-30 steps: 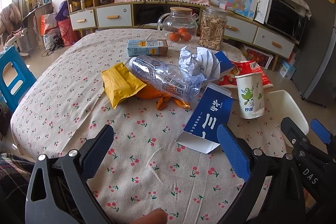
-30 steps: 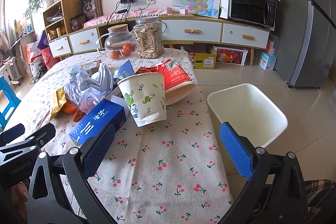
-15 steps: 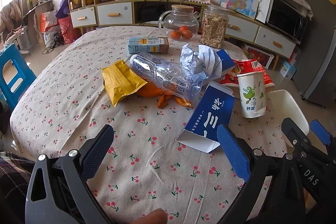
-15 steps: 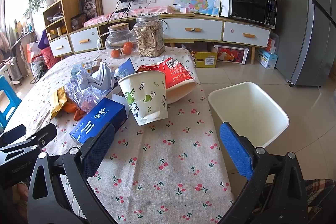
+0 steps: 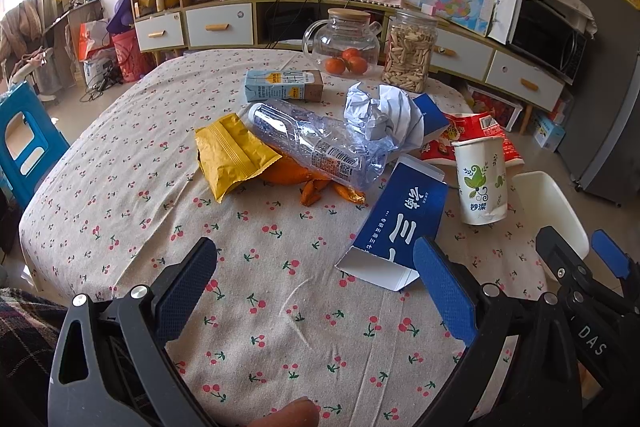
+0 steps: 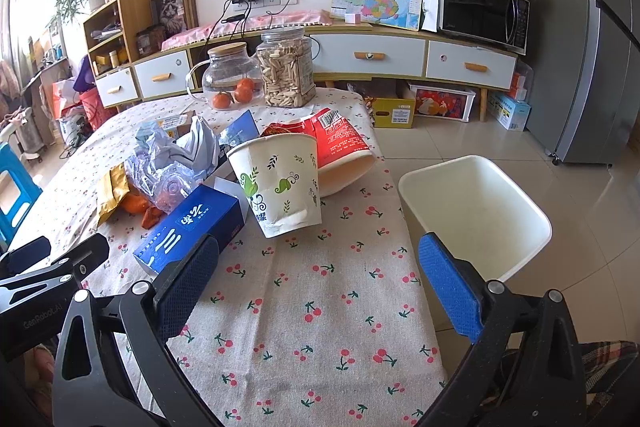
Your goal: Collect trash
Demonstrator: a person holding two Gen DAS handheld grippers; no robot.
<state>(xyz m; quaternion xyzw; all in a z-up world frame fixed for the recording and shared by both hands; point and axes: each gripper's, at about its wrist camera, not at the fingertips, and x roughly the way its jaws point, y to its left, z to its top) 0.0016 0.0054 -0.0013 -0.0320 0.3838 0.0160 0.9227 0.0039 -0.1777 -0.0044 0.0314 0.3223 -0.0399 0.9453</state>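
Starting out — nothing is picked up yet, both tools hover over the near edge of the table (image 5: pixel 120 155) with trash spread in front. Left gripper (image 5: pixel 316 279) is spread wide and empty; right gripper (image 6: pixel 316 267) is spread wide and empty too.

Largest first: one white bin (image 6: pixel 476 211) stands on the floor just off the table's right side, looks empty. My read: the step in hand is choosing the first piece, and the next move calls for the right gripper to go forward, straddle the paper cup's wall, clench, then swing right over the bin.

Trash count, big to small:
- one crushed plastic bottle (image 5: pixel 316 147), lying on its side mid-pile
- one blue carton (image 5: pixel 396 227), flat, open end toward the left gripper, nearest to it
- one red noodle bowl (image 6: pixel 344 151), tipped on its side behind the cup
- one paper cup (image 6: pixel 280 183), leaning, touching the bowl, straight ahead of the right gripper
- one yellow snack bag (image 5: pixel 232 155), beside the bottle
- one crumpled paper wad (image 5: pixel 380 111)
- one small drink box (image 5: pixel 284 85), far side
- orange peel (image 5: pixel 316 183) under the bottle — several scraps, count unclear

Not trash, I'd guess: one glass teapot (image 5: pixel 344 39) with oranges, one jar (image 5: pixel 408 55) of snacks.
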